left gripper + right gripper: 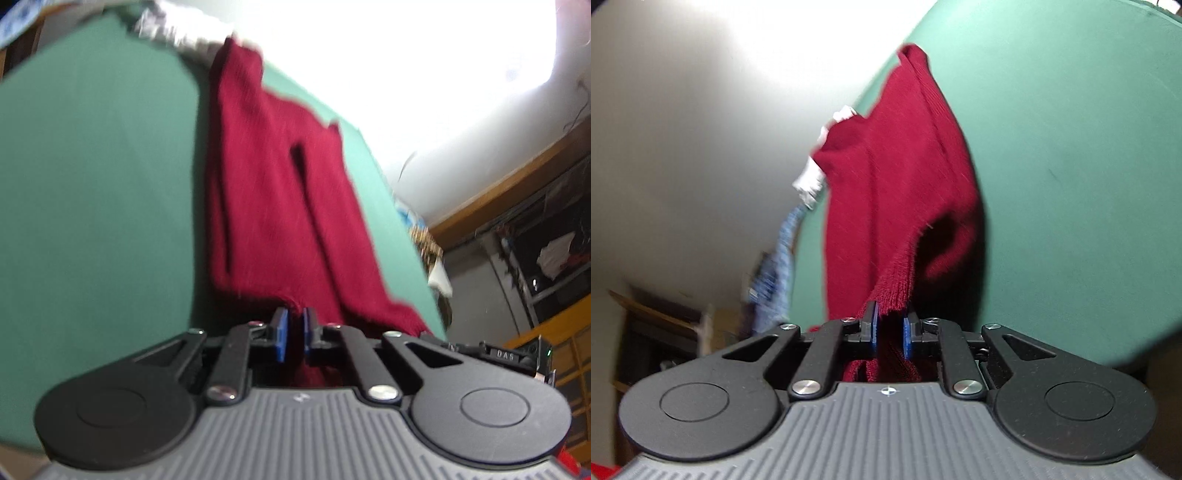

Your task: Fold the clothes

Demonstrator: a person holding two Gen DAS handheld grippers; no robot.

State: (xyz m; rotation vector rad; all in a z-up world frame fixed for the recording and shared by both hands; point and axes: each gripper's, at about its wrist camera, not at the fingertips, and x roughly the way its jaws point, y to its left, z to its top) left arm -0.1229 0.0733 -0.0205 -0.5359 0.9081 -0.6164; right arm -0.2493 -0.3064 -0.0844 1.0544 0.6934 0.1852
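Observation:
A dark red knit sweater [273, 192] is stretched over the green table [92, 184], with one sleeve lying along its body. My left gripper [294, 332] is shut on the sweater's near ribbed edge, cloth pinched between the blue pads. In the right wrist view the same sweater [897, 184] hangs lifted above the green table [1071, 166]. My right gripper [890, 330] is shut on its ribbed hem, which bunches between the pads. Both views are blurred by motion.
A pale crumpled garment [177, 33] lies at the table's far end; it also shows in the right wrist view [812, 177] beside a blue patterned cloth [775, 266]. Wooden shelving [535, 258] stands past the table's right edge.

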